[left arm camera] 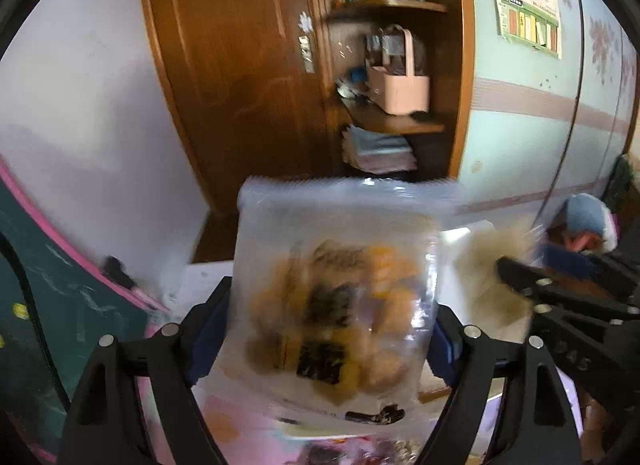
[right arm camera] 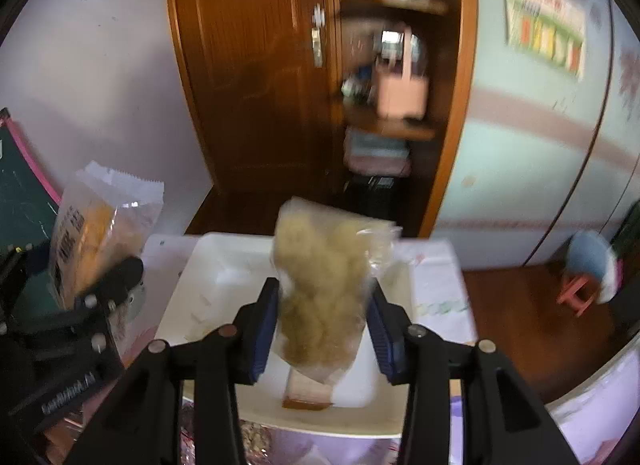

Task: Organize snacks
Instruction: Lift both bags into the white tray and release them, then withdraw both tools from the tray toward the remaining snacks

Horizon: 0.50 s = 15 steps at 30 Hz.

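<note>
Two clear snack bags are hanging in the air, one in each gripper. The bag of orange-brown snacks point(left arm camera: 336, 305) is sitting between the blue pads of the left gripper point(left arm camera: 330, 329), filling the middle of the left wrist view from about 6 o'clock up to the centre; the pads are lying against both of its sides, so the gripper is grasping it, though the picture is blurred. In the right wrist view the same bag point(right arm camera: 96, 233) is showing at 9 o'clock, upright with its crimped top edge uppermost.

The bag of pale yellow puffs point(right arm camera: 324, 297) is standing between the fingers of the right gripper point(right arm camera: 324, 325). The pad at 9 o'clock of it is touching the plastic; at the other side a slim gap seems to be showing beside the pad, and with the blur I cannot tell whether the grip is still pressing. The bag is tilting slightly and hanging over a white tray point(right arm camera: 208, 277), which is lying on a white table point(right arm camera: 440, 289). A small brown-edged packet point(right arm camera: 308, 395) is lying flat in the tray, just at 6 o'clock of the puffs.

Farther out, a wooden cupboard point(right arm camera: 256, 65) is standing at 12 o'clock, with a pink basket point(left arm camera: 400, 85) on its open shelf. A small pink stool point(right arm camera: 580, 289) is standing on the floor at 3 o'clock.
</note>
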### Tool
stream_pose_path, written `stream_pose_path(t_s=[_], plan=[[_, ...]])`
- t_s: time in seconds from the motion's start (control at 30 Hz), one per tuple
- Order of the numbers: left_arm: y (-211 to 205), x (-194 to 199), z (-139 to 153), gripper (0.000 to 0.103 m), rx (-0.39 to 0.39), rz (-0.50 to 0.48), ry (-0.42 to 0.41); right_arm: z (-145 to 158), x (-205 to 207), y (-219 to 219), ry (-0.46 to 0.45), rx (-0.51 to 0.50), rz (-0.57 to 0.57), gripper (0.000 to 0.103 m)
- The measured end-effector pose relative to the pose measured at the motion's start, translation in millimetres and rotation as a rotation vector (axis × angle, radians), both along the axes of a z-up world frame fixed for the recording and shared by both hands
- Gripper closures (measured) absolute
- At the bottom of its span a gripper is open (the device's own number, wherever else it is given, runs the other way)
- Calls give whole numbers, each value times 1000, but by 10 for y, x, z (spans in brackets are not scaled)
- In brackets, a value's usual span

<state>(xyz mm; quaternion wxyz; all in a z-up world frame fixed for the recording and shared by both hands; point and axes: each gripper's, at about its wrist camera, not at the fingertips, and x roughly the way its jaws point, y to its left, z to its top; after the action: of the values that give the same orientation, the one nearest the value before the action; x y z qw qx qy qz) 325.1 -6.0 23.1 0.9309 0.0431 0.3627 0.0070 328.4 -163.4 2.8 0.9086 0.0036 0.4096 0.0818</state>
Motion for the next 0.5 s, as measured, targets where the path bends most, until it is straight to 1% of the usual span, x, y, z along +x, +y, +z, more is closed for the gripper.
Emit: stream_pose_path(t_s=[0.03,0.07,0.1,0.13,0.17,0.3,0.4,0.5], plan=[[11,31,-57,19,-7,5,0,-72,40,-7,15,0,-7,47],[16,52,-108,14,-7,8,1,-152,72,-17,25,-5,-16,38],[23,74,-174,11,-7,5,7,-189,70,-15,25,-7,-16,34],[27,75,-210,11,-11,-1,12,-226,45,-15,23,-7,-10,28],[33,67,-242,11,-15,-9,16,-254,25,-25,20,-10,-5,25],[30,-1,-303,11,-30,-39,47,-291,-56,-64,29,-10,6,24],[14,-97,-249,11,-26,-41,40,-254,-155,-106,38,21,12,24],[47,-302,-149,11,-37,-49,41,-184,-284,-113,30,25,16,24]])
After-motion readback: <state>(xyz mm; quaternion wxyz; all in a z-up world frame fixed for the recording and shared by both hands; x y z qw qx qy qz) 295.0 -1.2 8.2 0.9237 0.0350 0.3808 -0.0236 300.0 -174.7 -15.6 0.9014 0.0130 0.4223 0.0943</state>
